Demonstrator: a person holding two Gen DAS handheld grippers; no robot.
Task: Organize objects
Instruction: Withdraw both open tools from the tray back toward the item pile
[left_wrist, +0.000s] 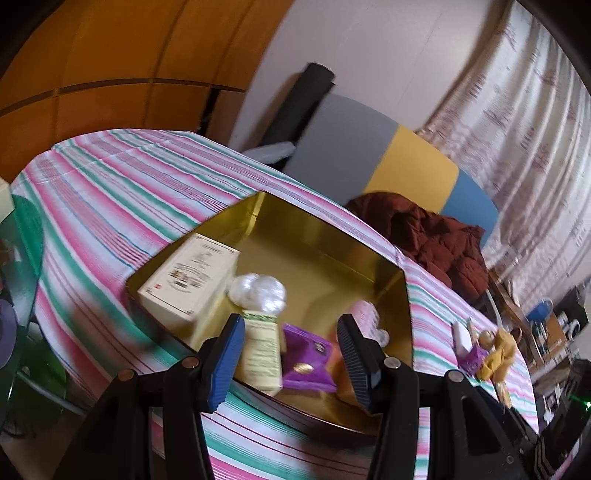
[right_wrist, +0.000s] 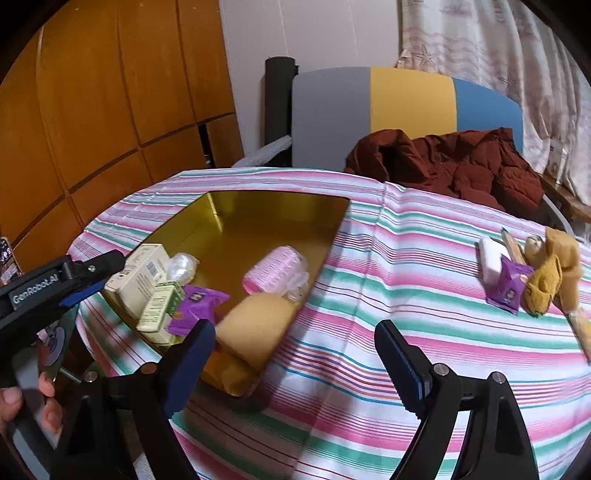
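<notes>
We see a gold tin tray (right_wrist: 236, 225) on the striped tablecloth (right_wrist: 369, 332), toward the table's left edge in the right wrist view. In it lie a cream box (right_wrist: 142, 275), a green-and-cream carton (right_wrist: 157, 308), a purple packet (right_wrist: 197, 304), a pink roll (right_wrist: 275, 269), a clear wrapped bundle (right_wrist: 181, 267) and a tan sponge-like roll (right_wrist: 255, 328). Near the table's right edge sit a white bar (right_wrist: 491, 254), a second purple packet (right_wrist: 509, 284) and a mustard cloth toy (right_wrist: 550, 273), touching one another. Our left gripper (left_wrist: 291, 354) hangs over the tray's near rim, jaws partly open and gripping nothing. Our right gripper (right_wrist: 295, 365) has jaws wide apart, empty, above the cloth just beside the tray.
</notes>
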